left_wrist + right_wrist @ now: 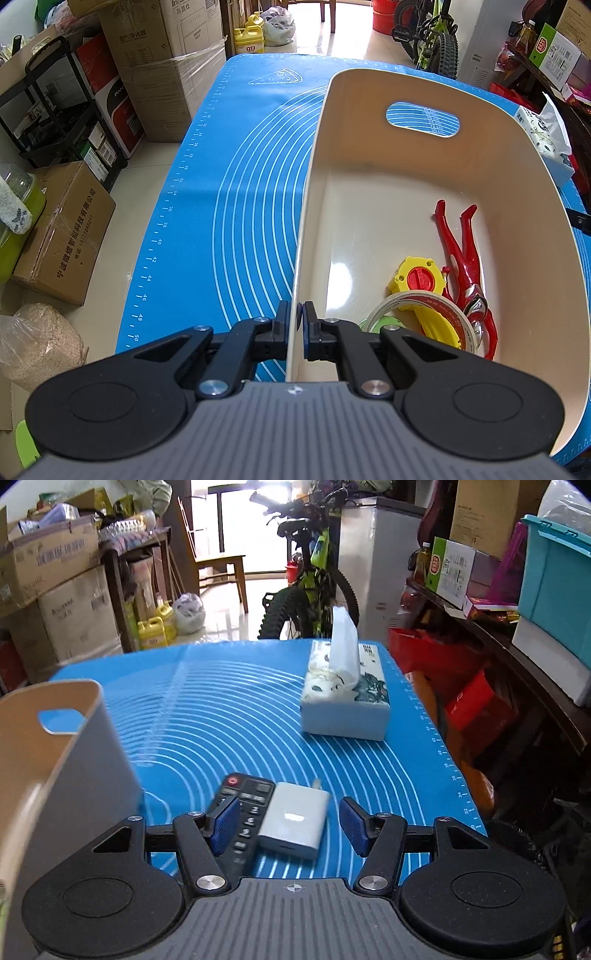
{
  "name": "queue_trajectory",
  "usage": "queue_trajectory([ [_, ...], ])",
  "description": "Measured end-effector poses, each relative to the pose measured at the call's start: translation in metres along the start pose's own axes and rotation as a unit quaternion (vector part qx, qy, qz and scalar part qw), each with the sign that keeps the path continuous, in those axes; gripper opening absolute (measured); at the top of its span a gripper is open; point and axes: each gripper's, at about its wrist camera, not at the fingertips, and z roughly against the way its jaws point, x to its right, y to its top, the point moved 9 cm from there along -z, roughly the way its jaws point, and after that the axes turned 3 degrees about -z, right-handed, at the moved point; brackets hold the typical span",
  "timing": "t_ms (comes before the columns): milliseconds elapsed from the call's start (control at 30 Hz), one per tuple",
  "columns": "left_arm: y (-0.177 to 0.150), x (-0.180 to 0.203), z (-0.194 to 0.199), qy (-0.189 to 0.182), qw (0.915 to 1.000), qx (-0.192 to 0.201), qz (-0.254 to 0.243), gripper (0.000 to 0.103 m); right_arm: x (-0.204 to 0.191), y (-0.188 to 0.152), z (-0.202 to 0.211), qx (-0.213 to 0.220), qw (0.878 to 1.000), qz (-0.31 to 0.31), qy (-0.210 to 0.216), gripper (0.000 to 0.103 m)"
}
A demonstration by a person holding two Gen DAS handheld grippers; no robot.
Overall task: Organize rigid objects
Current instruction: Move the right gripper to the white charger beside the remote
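The cream plastic bin (424, 177) stands on the blue baking mat (236, 206) and fills the right half of the left wrist view; it has smooth glossy walls, rounded corners and an oval handle hole in its far wall, at about 1 o'clock from the left gripper (296, 325). This gripper is clamped on the bin's near-left wall, one pad outside and one inside, with the thin rim pinched between them. Inside the bin, toward 3 o'clock, lie a red figure toy (465, 273), a yellow toy with a red round cap (417, 280) and a roll of clear tape (421, 314) that rests partly over the yellow toy — something green shows under the tape, but I cannot tell what it is. In the right wrist view the right gripper (291, 825) has its blue pads well apart over a black remote control (243, 808) and a small white box-shaped device (295, 819), which lie touching side by side on the mat; the pads press on neither. A tissue box (347, 694) stands at 12 o'clock, and the bin's grey outer wall is at 9 o'clock.
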Motion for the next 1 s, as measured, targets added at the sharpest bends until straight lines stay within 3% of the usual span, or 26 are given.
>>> queue_trajectory([
  [267,0.0,-0.001,0.0,0.001,1.0,0.0,-0.001,0.01,0.002,-0.001,-0.028,-0.006,1.0,0.008,-0.021,0.067],
  [633,0.0,-0.001,0.0,0.001,1.0,0.0,-0.001,0.01,0.006,-0.006,-0.048,-0.018,0.999,-0.022,-0.015,0.064],
  [800,0.0,-0.001,0.0,0.001,1.0,0.0,-0.001,0.01,0.009,-0.007,-0.049,-0.022,0.998,-0.063,0.004,0.052],
  [1000,0.0,-0.001,0.0,0.001,1.0,0.0,0.0,0.01,0.009,-0.009,-0.046,-0.012,0.998,-0.068,-0.011,0.051],
])
